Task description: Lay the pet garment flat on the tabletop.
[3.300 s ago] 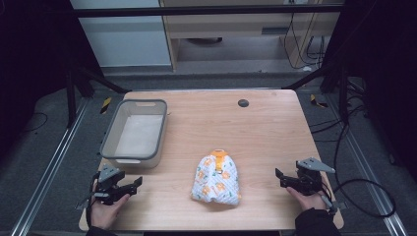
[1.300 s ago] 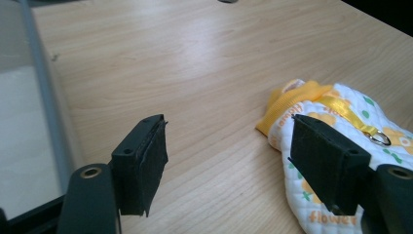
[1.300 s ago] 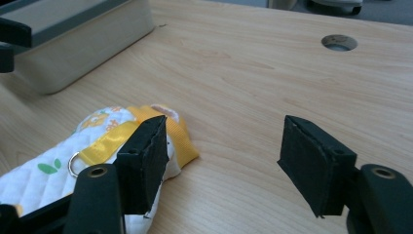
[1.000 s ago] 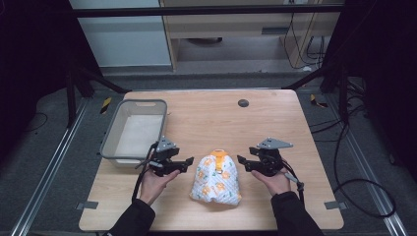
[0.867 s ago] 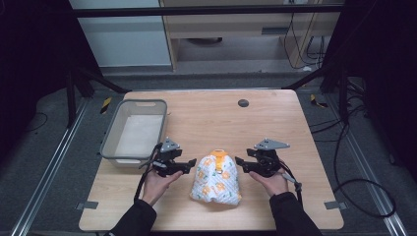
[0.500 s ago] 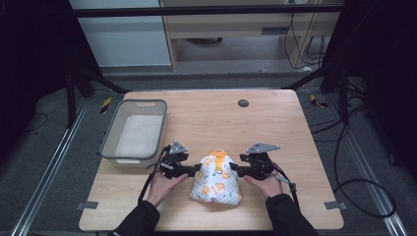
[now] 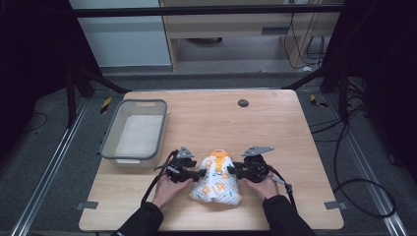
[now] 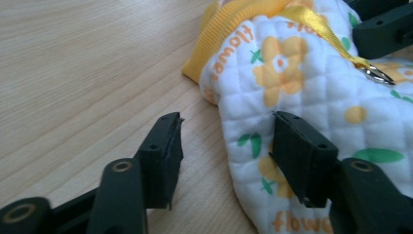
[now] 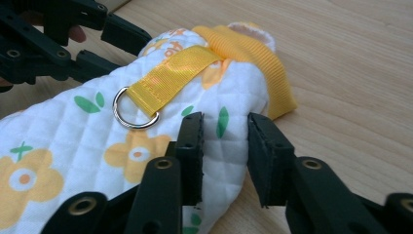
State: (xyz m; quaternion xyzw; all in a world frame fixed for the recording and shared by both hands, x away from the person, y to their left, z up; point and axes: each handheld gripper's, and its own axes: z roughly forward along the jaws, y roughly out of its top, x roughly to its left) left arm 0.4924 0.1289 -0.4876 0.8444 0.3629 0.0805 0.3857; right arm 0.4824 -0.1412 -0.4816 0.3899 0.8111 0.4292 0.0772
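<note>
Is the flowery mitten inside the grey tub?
No, the flowery mitten lies on the wooden table, apart from the grey tub, which stands further left.

Both hands now off table's near corners, inward and down. Left gripper (image 7: 200, 173) and right gripper (image 7: 231, 171) flank quilted pouch (image 7: 217, 184), jaws just closing over its edges, neither clamped yet.
</note>
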